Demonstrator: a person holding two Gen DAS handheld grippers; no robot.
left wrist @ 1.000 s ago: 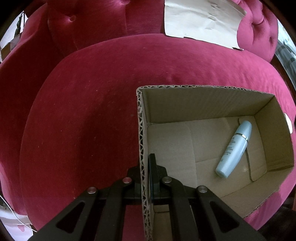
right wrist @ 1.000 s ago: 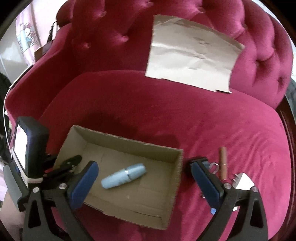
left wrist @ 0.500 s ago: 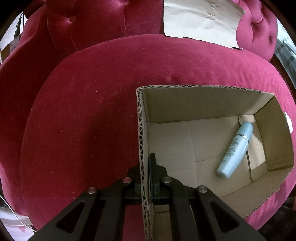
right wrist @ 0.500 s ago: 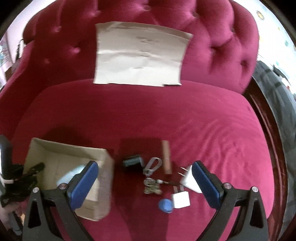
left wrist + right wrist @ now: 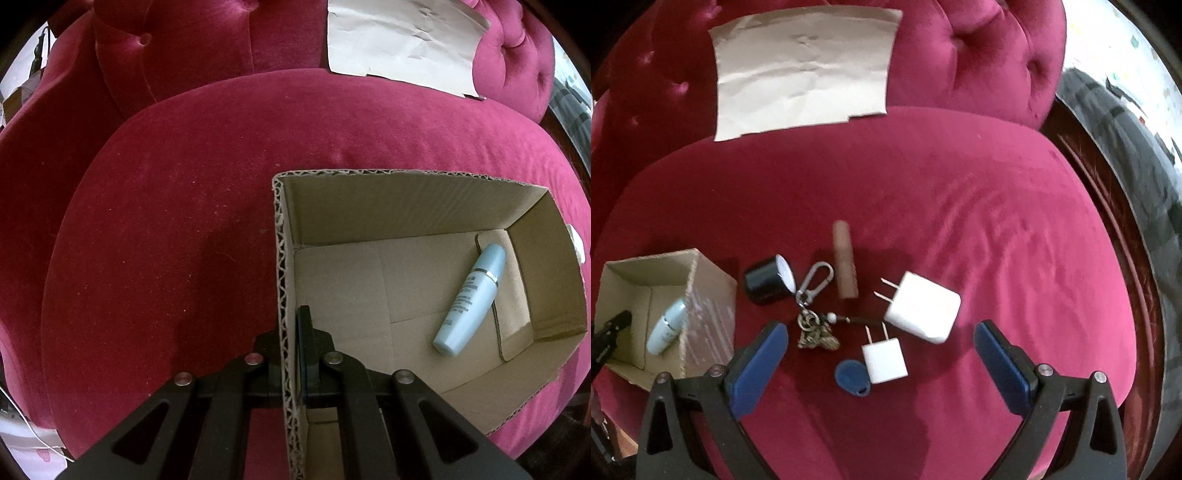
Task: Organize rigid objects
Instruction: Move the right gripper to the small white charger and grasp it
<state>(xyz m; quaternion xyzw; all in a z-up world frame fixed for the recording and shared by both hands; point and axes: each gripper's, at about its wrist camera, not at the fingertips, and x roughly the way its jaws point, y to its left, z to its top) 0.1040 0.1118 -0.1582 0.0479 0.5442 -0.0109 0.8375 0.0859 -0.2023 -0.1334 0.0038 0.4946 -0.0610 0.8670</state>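
Note:
My left gripper is shut on the near left wall of an open cardboard box that rests on the red velvet seat. A pale blue bottle lies on the box floor. My right gripper hangs open above a cluster of small things: a large white plug adapter, a small white plug adapter, a blue key fob, a keychain with carabiner, a black round case and a brown tube. The box and blue bottle show at the left of the right wrist view.
A sheet of brown paper leans on the tufted backrest. The seat cushion stretches right of the items. A dark wooden frame edges the seat on the right.
My right gripper has swung to the right, away from the box and over the cluster of small items, rolling as it went. The left gripper and box have stayed put.

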